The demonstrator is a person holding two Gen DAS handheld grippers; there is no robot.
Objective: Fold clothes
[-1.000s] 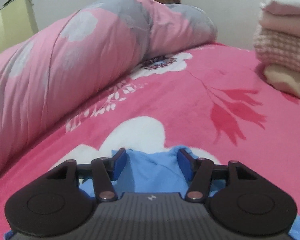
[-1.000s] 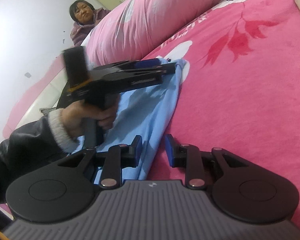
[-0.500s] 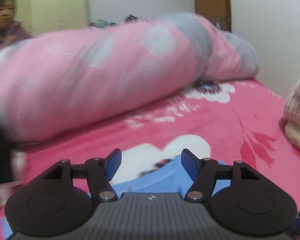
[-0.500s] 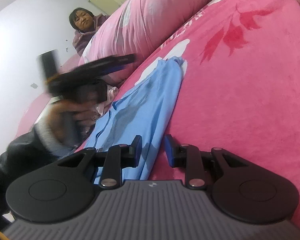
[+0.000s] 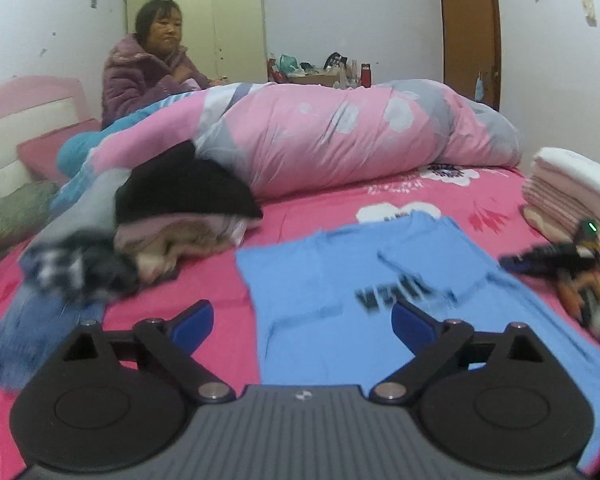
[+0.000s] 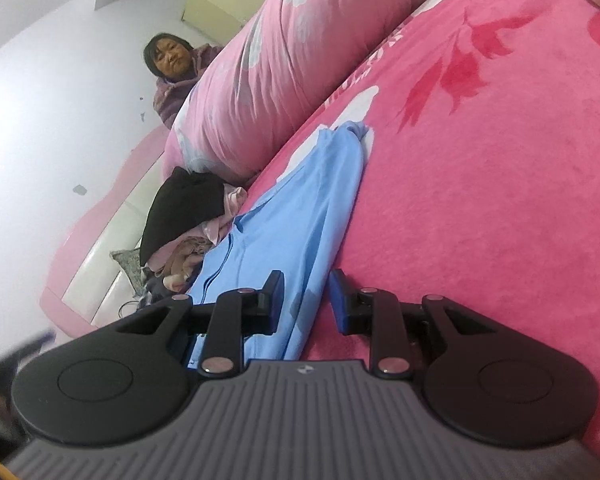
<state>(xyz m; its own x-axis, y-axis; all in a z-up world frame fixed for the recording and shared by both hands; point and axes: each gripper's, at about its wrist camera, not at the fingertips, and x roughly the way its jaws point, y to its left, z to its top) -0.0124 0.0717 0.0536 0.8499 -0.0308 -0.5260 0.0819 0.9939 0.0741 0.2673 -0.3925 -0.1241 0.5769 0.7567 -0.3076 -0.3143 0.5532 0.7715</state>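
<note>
A light blue T-shirt (image 5: 320, 272) with dark lettering lies flat on the pink flowered bedspread (image 5: 380, 196), one sleeve folded in over it. My left gripper (image 5: 302, 322) hovers above the shirt's near edge. Its jaws are opening wide, with nothing between them. In the right wrist view the shirt (image 6: 300, 216) runs away as a long strip. My right gripper (image 6: 306, 304) rests low at the shirt's near edge, jaws narrowly apart. The cloth lies between the fingers, and a sliver of pink shows beside the right one. In the left wrist view the right gripper (image 5: 540, 260) is blurred, at the shirt's right side.
A rolled pink quilt (image 5: 340, 136) lies across the back of the bed. A heap of unfolded clothes topped by a black garment (image 5: 180, 192) sits left of the shirt. A stack of folded clothes (image 5: 568, 188) stands at the right. A person in a purple coat (image 5: 140, 76) sits behind.
My left gripper has let go of the shirt's far corner, pulled back and upward, and spread its jaws wide. The shirt now lies flat. The right gripper has stayed put.
</note>
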